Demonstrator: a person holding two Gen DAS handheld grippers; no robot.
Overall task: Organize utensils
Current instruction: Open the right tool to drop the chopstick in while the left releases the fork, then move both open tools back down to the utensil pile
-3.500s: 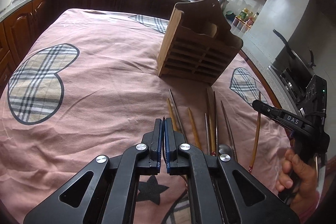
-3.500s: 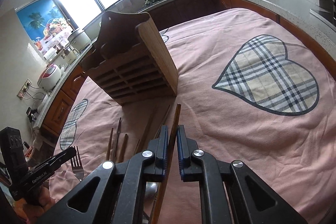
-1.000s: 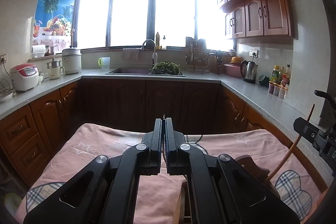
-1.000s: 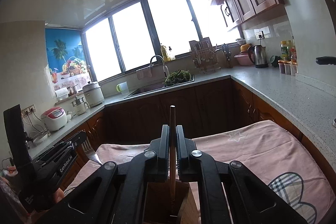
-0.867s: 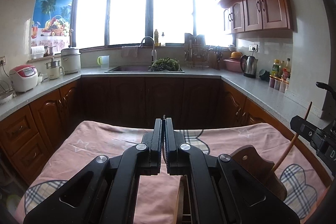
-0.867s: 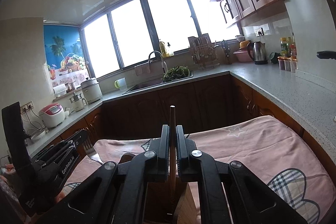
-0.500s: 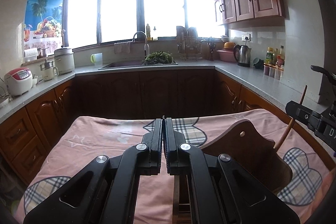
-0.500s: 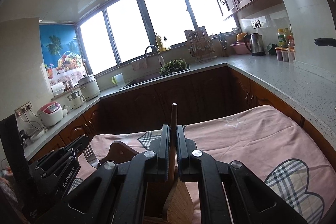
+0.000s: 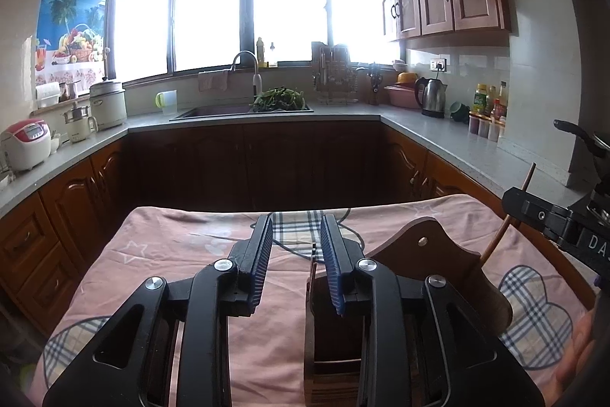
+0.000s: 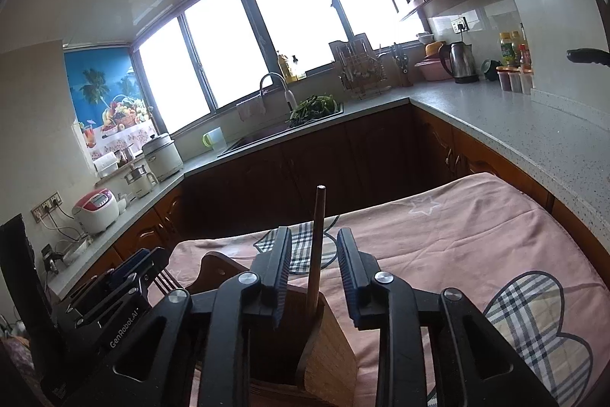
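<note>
Right gripper (image 10: 314, 267) jaws spread, clear of the wooden chopstick (image 10: 316, 246) standing between them; its lower end drops into the wooden utensil holder (image 10: 328, 349), depth hidden by the holder wall. Left gripper (image 9: 295, 254) likewise released, above the same holder, with a thin fork (image 9: 313, 264) upright between its pads, tines barely resolvable. Holder base cut off; it sits on the pink tablecloth (image 10: 457, 239).

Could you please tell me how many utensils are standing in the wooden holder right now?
2: a chopstick upright between the right gripper's open jaws, and a fork at the wooden holder's left side. Others may be hidden.
</note>
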